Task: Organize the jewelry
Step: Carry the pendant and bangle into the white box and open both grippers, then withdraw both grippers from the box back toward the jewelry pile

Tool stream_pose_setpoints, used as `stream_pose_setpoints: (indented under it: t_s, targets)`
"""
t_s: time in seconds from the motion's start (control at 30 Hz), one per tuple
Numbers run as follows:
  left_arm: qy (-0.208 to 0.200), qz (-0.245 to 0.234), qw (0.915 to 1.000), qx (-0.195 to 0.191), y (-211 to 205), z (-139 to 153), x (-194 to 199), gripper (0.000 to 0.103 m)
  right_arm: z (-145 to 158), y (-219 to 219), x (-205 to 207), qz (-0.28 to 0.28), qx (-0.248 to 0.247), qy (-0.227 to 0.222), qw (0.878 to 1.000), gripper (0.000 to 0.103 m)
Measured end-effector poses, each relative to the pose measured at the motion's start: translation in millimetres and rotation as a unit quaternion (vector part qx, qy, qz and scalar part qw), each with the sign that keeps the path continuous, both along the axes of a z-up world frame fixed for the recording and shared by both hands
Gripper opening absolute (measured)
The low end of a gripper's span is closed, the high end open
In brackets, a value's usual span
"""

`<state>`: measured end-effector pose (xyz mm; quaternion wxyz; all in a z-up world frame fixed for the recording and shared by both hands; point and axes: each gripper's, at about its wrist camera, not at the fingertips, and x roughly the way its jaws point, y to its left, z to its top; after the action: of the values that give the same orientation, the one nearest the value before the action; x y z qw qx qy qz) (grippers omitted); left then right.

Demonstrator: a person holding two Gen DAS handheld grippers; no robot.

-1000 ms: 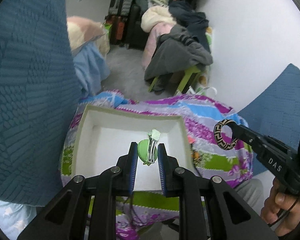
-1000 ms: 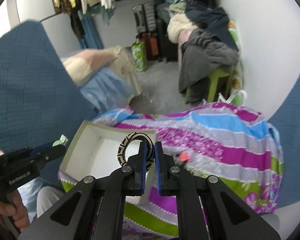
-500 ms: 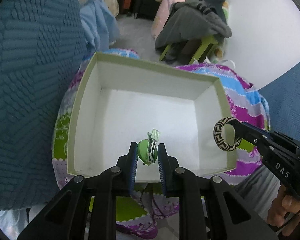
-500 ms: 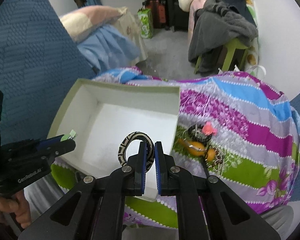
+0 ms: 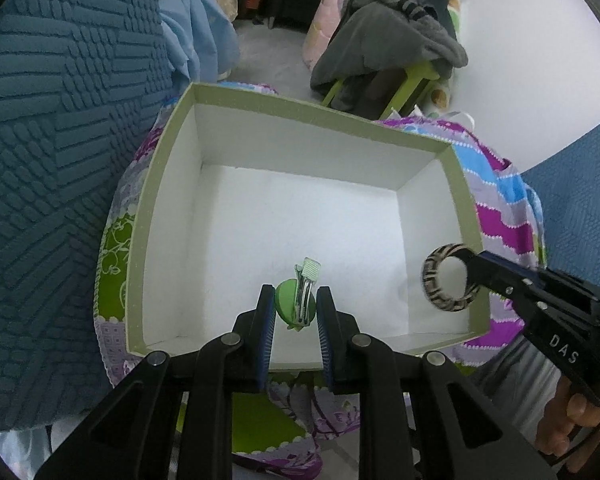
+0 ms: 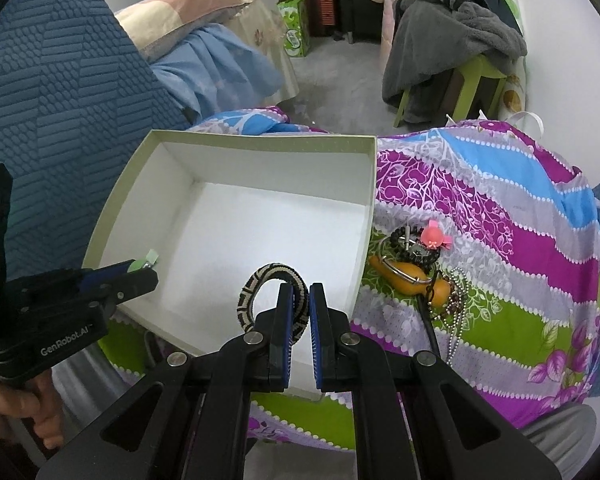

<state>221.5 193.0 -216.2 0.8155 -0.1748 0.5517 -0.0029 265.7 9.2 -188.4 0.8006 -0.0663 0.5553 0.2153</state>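
Left wrist view looks down into a box with pale green walls and a white inside, which sits on a cloth striped in purple, blue, grey and green. The left gripper hangs over the near part of the box floor, its blue-padded fingers clenched on a green hair clip whose metal clasp stands upright between them. Whether the clip touches the box floor cannot be told. At the box's right wall, the right gripper reaches in from the right and grips a bangle with a black and cream pattern; the bangle hangs above the near right corner of the box, level with its rim.

Seen from the right wrist, the right gripper pinches the bangle by one side of its ring, the rest of the loop arching up and left over the box floor. The left gripper enters from the left over the box's near left wall, the hair clip showing at its tip. Just right of the box, on the cloth, lies a small heap of jewelry: an orange piece, a pink charm, dark beads and a silver ball chain, touching one another. Beyond the box stands a green stool draped with a grey garment.
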Motion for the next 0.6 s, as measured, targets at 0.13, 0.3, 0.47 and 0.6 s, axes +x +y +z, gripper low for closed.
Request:
stream_pose_setpoints:
  t_s: [0.13,0.3,0.47,0.6]
  targets:
    - [-0.002,0.004,0.9999,-0.013,1,9,-1,0.022,8,-1,-1,0.004,0.01,-0.002,1.0,0.012]
    - [-0.034,0.014,0.9993,0.01,-5,39,-7,0.065,29,-9,-4,0.004,0.029,-0.023,0.999,0.027]
    - [-0.069,0.015,0.9972,0.026,-15,77,-16,0.065,64,-21,-10,0.004,0.049,-0.06,0.997,0.027]
    - [-0.095,0.021,0.9946,0.035,-24,106,-26,0.065,95,-34,-18,0.002,0.065,-0.098,0.993,0.027]
